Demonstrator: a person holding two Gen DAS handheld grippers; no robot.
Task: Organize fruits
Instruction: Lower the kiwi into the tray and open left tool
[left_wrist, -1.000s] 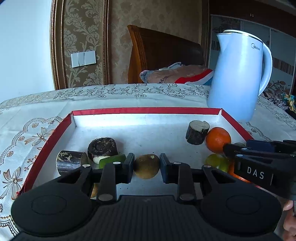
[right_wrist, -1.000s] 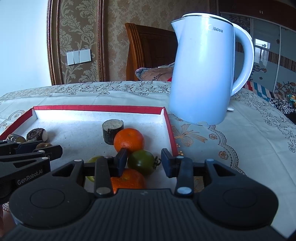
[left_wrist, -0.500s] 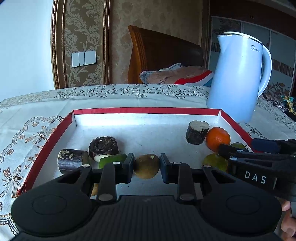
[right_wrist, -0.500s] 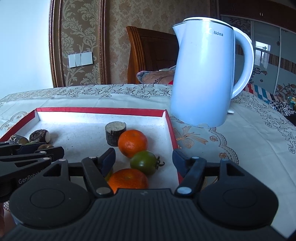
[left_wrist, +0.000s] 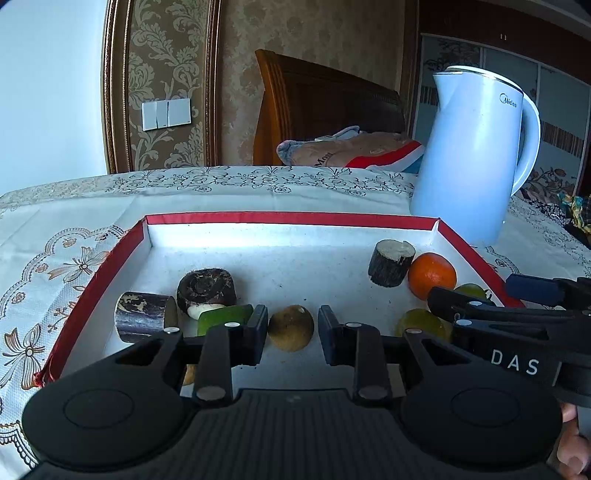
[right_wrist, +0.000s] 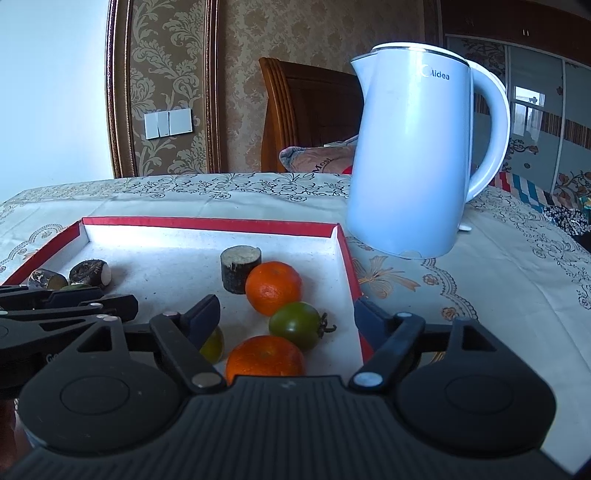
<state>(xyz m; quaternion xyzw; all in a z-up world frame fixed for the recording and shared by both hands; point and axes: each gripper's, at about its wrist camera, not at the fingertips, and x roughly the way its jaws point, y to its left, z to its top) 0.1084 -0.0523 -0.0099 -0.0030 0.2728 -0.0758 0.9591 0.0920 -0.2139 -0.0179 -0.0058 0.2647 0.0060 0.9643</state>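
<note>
Jaws of the right gripper (right_wrist: 288, 310) spread wide, just been opening, pressing on nothing; green tomato (right_wrist: 295, 325) and near orange (right_wrist: 264, 356) lying in the gap. Jaws of the left gripper (left_wrist: 291, 321) drawn to their narrowest around a brown round fruit (left_wrist: 291, 326); cannot tell whether pinched or only framed.

Likely trouble:
- Kettle (right_wrist: 406, 166) just beside the tray (right_wrist: 207, 223) on the table (right_wrist: 480, 295): knocked by a careless sideways swing on the right.
- Right-hand finger hanging over the tray's red wall: snagged on closing, tray dragged.
- Far orange (right_wrist: 273, 288), near orange and tomato packed close at the tray's right end: rolling apart when nudged.
- Tomato soft: bruised by a hard squeeze.

Also around:
- Chair (right_wrist: 306, 110) behind the table, clear of the work.
- Stubby bark-sided block (right_wrist: 240, 269) against the far orange, barring a reach from behind.
- Two dark round pieces (left_wrist: 142, 315) and a green piece (left_wrist: 221, 317) crowding the left end.
- Yellow-green fruit (right_wrist: 214, 343) half hidden behind the right gripper's left-hand finger.
</note>
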